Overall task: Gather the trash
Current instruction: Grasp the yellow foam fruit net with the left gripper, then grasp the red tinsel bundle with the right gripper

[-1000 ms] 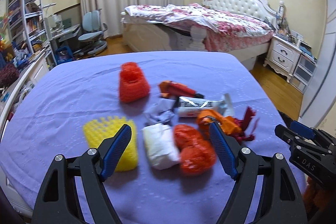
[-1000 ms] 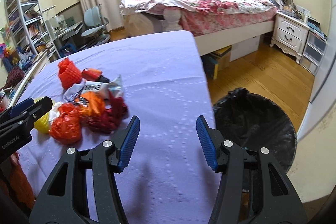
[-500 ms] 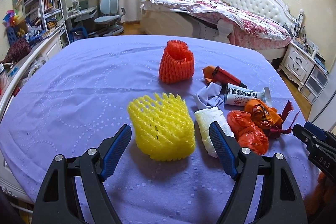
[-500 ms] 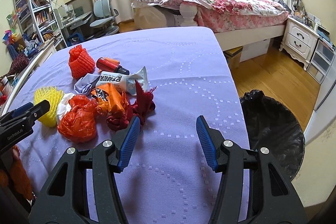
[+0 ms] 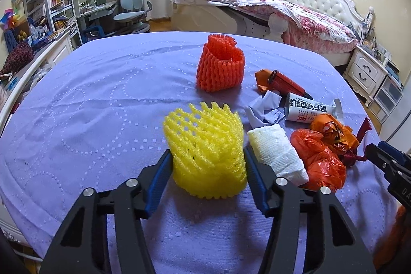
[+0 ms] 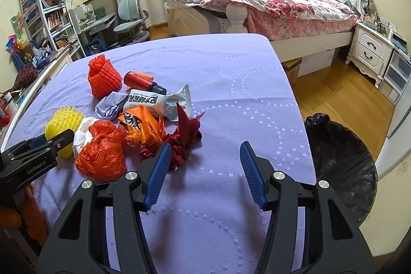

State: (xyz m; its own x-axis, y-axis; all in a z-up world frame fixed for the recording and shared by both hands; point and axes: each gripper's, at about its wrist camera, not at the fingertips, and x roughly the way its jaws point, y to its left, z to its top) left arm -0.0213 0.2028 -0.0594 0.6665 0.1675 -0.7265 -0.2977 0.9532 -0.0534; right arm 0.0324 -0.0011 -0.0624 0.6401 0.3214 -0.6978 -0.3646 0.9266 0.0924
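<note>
Both blue pads (image 5: 253, 179) of the just-closing left gripper (image 5: 207, 179) against the yellow foam net (image 5: 205, 150); right gripper (image 6: 204, 171) half-open, empty.

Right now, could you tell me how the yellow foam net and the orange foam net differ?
The yellow foam net sits between the left tool pads, which have just been closing and touch its sides; the orange foam net stands free, farther back. The yellow mesh looks more open, the orange tighter. Both are ribbed foam sleeves on the purple cloth.

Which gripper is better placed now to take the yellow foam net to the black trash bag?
Left. The left gripper has just been closing around the yellow foam net. The right gripper is open over bare purple cloth.
</note>
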